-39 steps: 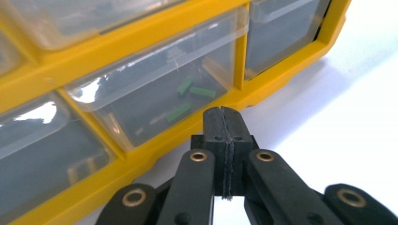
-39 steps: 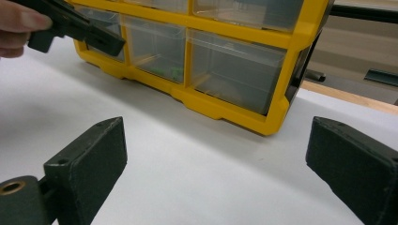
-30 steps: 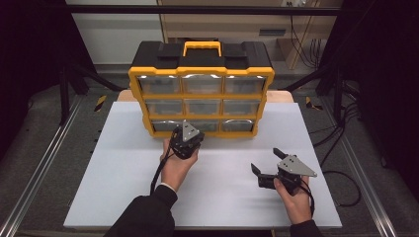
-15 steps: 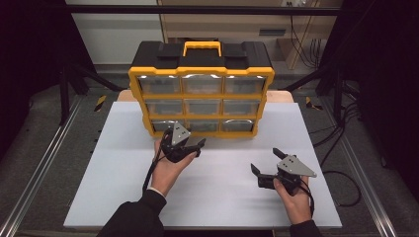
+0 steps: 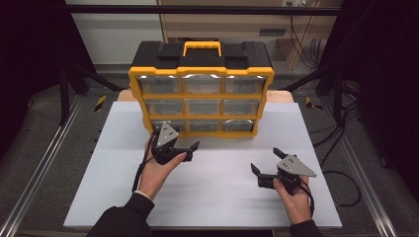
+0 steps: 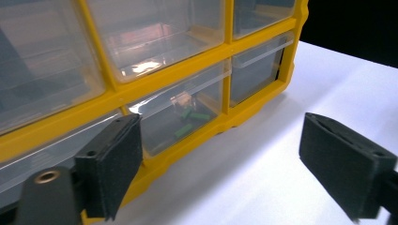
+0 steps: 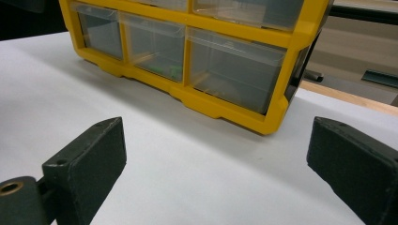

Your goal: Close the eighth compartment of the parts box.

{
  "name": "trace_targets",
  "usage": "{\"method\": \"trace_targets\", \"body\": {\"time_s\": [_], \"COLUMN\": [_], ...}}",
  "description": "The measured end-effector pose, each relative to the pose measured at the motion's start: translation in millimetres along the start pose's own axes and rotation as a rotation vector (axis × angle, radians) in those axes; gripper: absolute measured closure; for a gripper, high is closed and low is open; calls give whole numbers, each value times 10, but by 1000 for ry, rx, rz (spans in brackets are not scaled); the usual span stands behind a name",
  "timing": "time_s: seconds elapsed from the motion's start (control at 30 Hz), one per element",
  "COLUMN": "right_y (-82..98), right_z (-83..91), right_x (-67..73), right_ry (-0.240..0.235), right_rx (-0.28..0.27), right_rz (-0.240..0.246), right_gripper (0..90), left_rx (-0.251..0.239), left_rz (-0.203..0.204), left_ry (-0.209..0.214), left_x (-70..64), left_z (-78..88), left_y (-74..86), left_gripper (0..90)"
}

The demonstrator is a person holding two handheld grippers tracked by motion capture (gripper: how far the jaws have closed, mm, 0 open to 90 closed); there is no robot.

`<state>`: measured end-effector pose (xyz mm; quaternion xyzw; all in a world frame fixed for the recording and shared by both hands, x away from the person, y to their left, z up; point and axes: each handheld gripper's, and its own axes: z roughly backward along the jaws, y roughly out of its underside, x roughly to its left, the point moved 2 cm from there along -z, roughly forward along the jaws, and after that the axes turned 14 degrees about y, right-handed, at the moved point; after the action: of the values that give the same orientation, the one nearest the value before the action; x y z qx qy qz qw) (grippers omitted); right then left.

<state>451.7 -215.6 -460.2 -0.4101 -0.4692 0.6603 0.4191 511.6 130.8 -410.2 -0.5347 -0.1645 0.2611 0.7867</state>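
A dark workshop bay with metal rails on the floor surrounds a white tabletop (image 5: pixel 207 197), and at its far edge stands a yellow and black drawer organizer (image 5: pixel 201 89) with a yellow carry handle (image 5: pixel 202 48) on top. It sits square to the person, its front facing them, touching the white surface along its base.

I count nine clear drawers, three rows of three. The bottom middle drawer (image 6: pixel 183 115) holds a few small green parts and a pale one; what the others hold I cannot make out. There are two grippers and one cabinet.

The left gripper (image 5: pixel 182 146) hovers just in front of the bottom left drawer (image 5: pixel 165 125), near it but not touching. Its jaws have just been opening and now stand wide, with nothing between them; the left gripper view shows one pad by the yellow frame and the other out over bare table. The right gripper (image 5: pixel 267 160) hangs well apart from the cabinet, low over the table on the right, its jaws also spread wide and empty.

The drawers look like thin, stiff, smooth plastic, so I would guess they are light and slippery, and likely to slide freely. The best hold seems to be the raised lip along each drawer's top front edge, pinched squarely. The whole cabinet looks bulkier; a hard tug on a drawer might drag it forward unless it is steadied.
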Motion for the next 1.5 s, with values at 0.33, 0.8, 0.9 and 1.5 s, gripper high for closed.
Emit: {"method": "trace_targets", "body": {"time_s": [0.33, 0.8, 0.9, 1.5], "right_y": [-8, -13, -13, -6], "right_z": [7, 54, 59, 74], "right_x": [-8, -53, -58, -227], "right_ry": [1, 13, 11, 36], "right_rx": [-3, -6, -8, 0], "right_rz": [-3, -18, -32, -61], "right_gripper": [50, 48, 48, 45], "left_rx": [-17, -10, -20, -165], "left_rz": [-9, -34, -32, -8], "left_ry": [-5, -28, -33, -60], "left_x": [57, 106, 137, 336], "left_z": [256, 708, 783, 1308], "left_y": [121, 246, 283, 372], "left_gripper": [53, 37, 37, 31]}}
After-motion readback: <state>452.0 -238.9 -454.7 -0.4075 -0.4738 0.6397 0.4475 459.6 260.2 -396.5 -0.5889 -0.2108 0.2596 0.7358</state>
